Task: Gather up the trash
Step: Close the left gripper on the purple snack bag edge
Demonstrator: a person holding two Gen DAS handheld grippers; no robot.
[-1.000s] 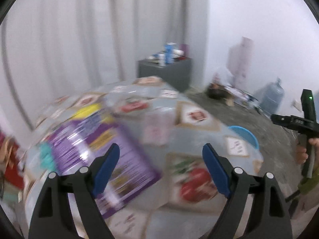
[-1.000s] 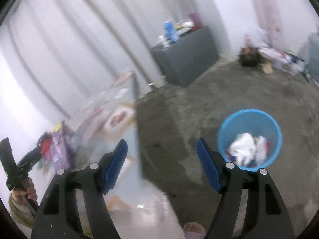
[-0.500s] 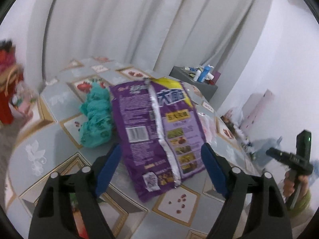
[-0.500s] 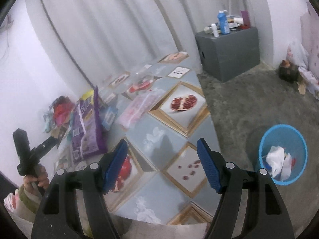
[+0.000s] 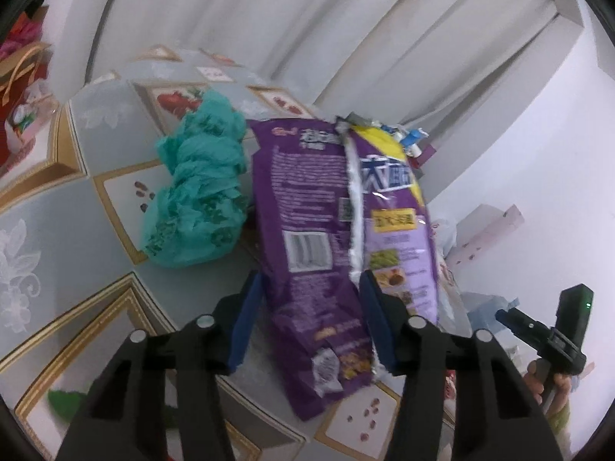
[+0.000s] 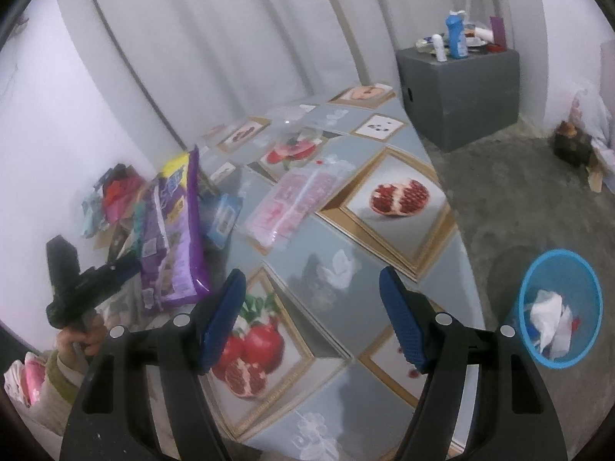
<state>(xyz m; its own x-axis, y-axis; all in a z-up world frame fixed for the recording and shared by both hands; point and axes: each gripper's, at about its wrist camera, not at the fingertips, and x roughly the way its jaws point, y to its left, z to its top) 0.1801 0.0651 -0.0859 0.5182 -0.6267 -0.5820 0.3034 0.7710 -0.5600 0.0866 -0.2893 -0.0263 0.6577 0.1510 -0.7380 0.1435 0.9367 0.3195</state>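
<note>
My left gripper (image 5: 309, 319) is closed around the lower end of a purple snack bag (image 5: 326, 238), which tilts up off the fruit-patterned table (image 5: 57, 176). The bag also shows in the right wrist view (image 6: 173, 238), lifted at the table's left side. A crumpled teal plastic bag (image 5: 200, 188) lies just left of it. My right gripper (image 6: 311, 319) is open and empty above the table's near edge. A blue trash bin (image 6: 559, 307) with white paper inside stands on the floor at right.
A clear pink-printed packet (image 6: 296, 203) and a blue packet (image 6: 223, 219) lie on the table. A grey cabinet (image 6: 461, 96) with bottles stands at the back. Red gift bags (image 5: 19, 57) sit at far left. White curtains hang behind.
My left gripper has moved in on the purple bag and narrowed around its lower end, and the bag has risen. My right gripper has swung from the bin toward the table.
</note>
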